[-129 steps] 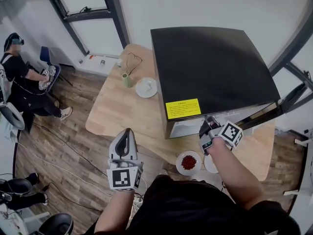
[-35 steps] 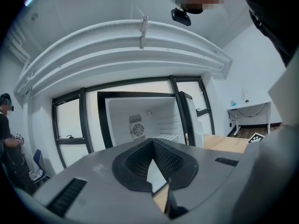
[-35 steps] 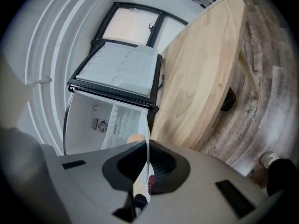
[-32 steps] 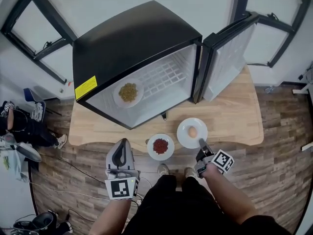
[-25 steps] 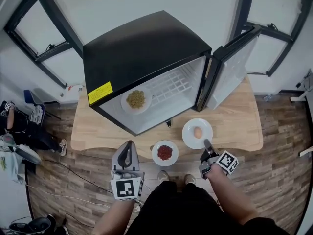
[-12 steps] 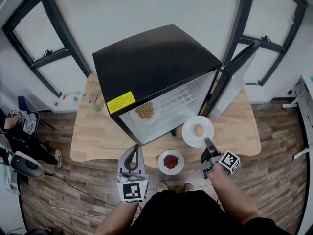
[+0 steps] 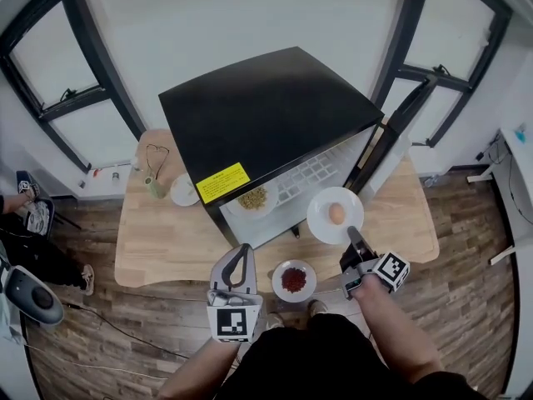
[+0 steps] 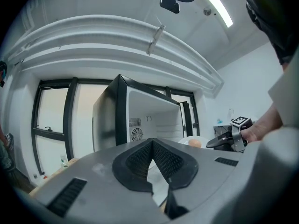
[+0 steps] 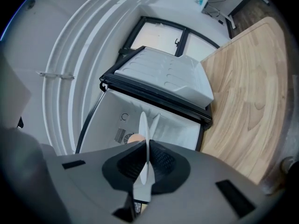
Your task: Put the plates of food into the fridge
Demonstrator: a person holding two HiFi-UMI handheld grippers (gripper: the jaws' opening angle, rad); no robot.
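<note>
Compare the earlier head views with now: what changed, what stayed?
The right gripper gripped the rim of the white plate holding an egg and lifted it toward the open black fridge. The white plate of red food stayed on the wooden table.

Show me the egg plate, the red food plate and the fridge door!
egg plate (image 7: 320,209): head view, bare white part on its left side.
red food plate (image 7: 278,282): head view, white rim on its left side.
fridge door (image 9: 163,76): right gripper view, white inner lining of the open door.
</note>
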